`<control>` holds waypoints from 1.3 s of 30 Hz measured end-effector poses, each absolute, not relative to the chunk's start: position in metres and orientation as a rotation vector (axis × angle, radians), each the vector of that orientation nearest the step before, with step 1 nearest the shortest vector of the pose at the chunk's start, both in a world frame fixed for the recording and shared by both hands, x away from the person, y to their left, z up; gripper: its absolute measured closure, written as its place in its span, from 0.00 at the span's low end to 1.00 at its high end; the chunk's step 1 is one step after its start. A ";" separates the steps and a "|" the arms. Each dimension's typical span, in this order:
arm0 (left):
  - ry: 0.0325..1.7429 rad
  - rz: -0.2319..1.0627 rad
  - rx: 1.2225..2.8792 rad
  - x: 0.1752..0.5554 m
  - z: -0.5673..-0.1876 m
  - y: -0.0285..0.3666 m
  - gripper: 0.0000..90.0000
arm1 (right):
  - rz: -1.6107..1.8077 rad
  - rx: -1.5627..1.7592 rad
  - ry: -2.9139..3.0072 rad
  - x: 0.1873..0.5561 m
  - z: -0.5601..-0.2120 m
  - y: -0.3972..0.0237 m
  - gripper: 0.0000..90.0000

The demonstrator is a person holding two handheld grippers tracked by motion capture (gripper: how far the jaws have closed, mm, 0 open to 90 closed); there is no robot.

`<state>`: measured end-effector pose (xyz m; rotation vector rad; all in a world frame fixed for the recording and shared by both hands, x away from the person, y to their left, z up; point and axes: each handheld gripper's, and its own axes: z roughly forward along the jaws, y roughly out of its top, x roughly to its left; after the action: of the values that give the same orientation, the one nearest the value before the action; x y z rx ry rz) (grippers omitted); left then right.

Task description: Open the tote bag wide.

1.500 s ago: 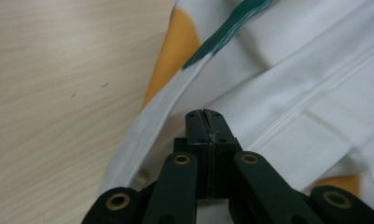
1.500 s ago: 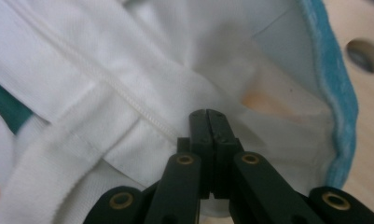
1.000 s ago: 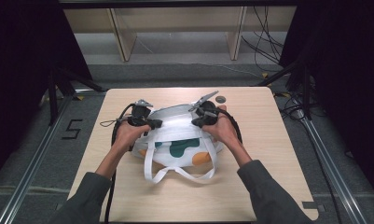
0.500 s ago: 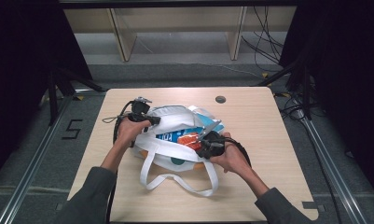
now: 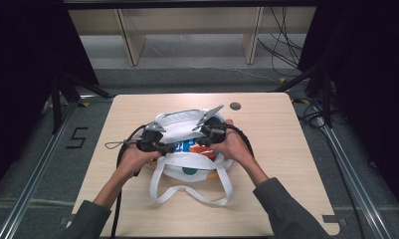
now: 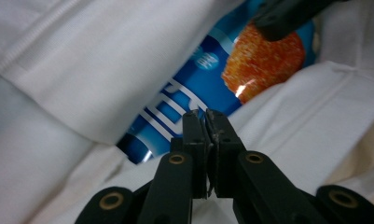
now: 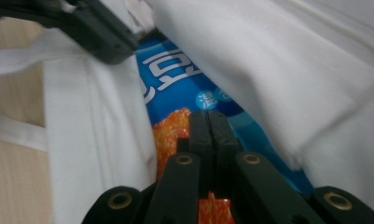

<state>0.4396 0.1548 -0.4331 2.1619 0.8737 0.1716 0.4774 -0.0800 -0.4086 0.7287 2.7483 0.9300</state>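
A white tote bag lies in the middle of the table, its mouth open between my two grippers. Inside is a blue snack packet with an orange picture and white lettering. My left gripper sits at the bag's left side. Its jaws are pressed together at the near rim, with a thin strip of white cloth between them. My right gripper is at the mouth's right side. It is shut, lying over the packet's orange part under the bag's upper flap.
The bag's two long handles loop toward the person on the wooden table. A small dark round disc sits near the far edge. Wooden shelving and floor cables lie beyond the table.
The right gripper has moved from the bag's near side back to its mouth. The left gripper has come a little toward the person. The packet sits deeper in the bag.
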 end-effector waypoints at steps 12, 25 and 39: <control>0.821 0.134 2.235 0.394 -0.476 0.161 0.99 | 0.816 1.006 2.529 0.557 -0.432 -0.066 1.00; 0.807 0.211 2.150 0.413 -0.433 0.160 0.94 | 0.903 1.001 2.535 0.538 -0.407 -0.087 1.00; 1.018 0.333 2.289 0.531 -0.423 0.106 0.99 | 0.872 0.714 2.794 0.436 -0.433 -0.143 1.00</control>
<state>0.5315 0.1062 -0.4234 2.2888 1.0183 0.3334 0.4362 -0.1433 -0.4331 0.7135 2.7936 0.8724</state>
